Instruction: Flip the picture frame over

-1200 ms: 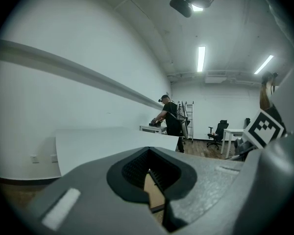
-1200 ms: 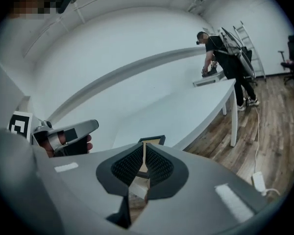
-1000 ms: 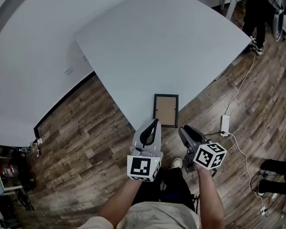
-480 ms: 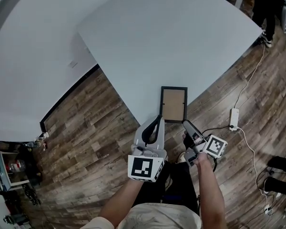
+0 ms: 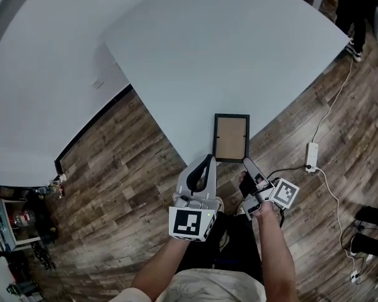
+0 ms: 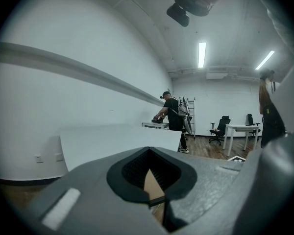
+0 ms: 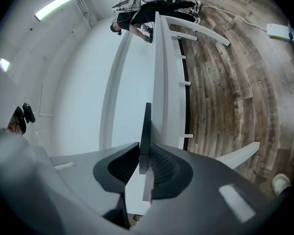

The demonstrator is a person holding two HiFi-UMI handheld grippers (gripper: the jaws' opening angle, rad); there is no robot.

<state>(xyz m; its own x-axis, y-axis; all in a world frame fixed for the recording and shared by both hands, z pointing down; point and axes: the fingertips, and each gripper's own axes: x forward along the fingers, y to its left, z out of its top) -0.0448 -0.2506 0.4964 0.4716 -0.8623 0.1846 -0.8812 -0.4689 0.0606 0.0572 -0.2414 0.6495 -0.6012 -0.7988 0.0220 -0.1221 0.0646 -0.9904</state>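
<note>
The picture frame (image 5: 230, 137), black-edged with its brown backing up, lies flat at the near corner of the white table (image 5: 227, 49). My right gripper (image 5: 246, 162) is rolled onto its side at the frame's near right corner. In the right gripper view its jaws have just been closing, and the pads (image 7: 159, 163) press on the frame's thin dark edge (image 7: 146, 126). My left gripper (image 5: 207, 159) hovers by the frame's near left corner, shut, with nothing in it. The brown backing (image 6: 151, 182) shows through the hollow between its jaws.
A white power strip (image 5: 312, 156) and its cable lie on the wooden floor to the right of the table. A person in black (image 5: 356, 11) stands beyond the far corner. An office chair (image 6: 219, 129) and a desk stand further back.
The right gripper has dropped, rolled onto its side and reached the frame's near right corner, where its jaws have closed on the edge. The left gripper has stayed put.
</note>
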